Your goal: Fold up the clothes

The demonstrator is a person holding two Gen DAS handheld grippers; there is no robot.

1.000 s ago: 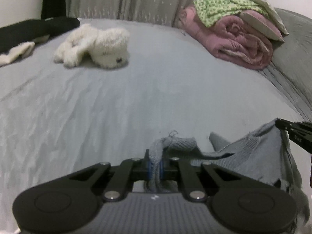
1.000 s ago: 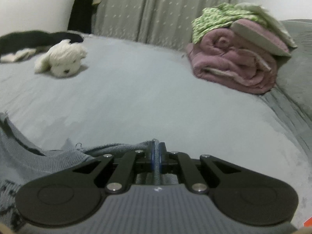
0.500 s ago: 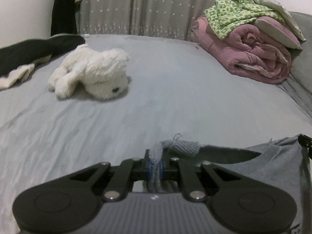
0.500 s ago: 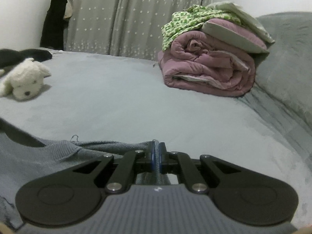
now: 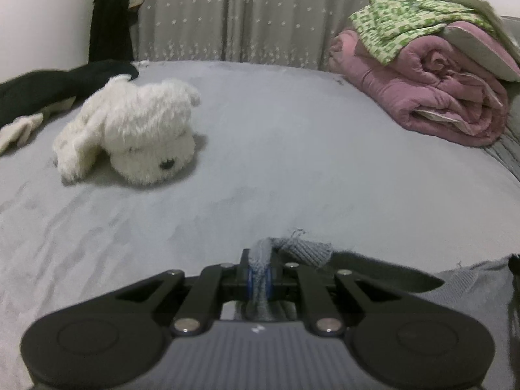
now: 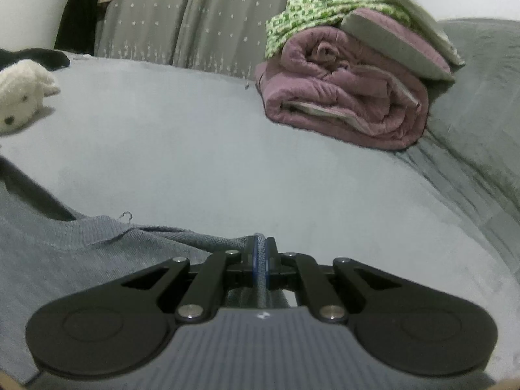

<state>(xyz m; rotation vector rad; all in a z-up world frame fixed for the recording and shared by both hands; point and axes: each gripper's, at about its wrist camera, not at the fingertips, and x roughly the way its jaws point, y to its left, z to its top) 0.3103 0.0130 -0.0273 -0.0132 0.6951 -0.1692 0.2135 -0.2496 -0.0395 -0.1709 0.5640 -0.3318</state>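
A grey knitted sweater [image 6: 58,253] is gripped at two places along its edge. A bunched fold of the knit is pinched between the clenched jaws of the left gripper [image 5: 259,279], with a frayed corner protruding just beyond them. A thinner edge is clamped in the tightly closed jaws of the right gripper [image 6: 260,265]. The rest of the garment is spread over the grey bed [image 5: 292,162], below and between both grippers.

A grey knit sweater [image 6: 81,253] is lying on a pale grey bed [image 5: 292,162] beside a white plush dog [image 5: 136,130], a pink quilt [image 6: 341,97] and a green-checked cloth [image 5: 396,22].
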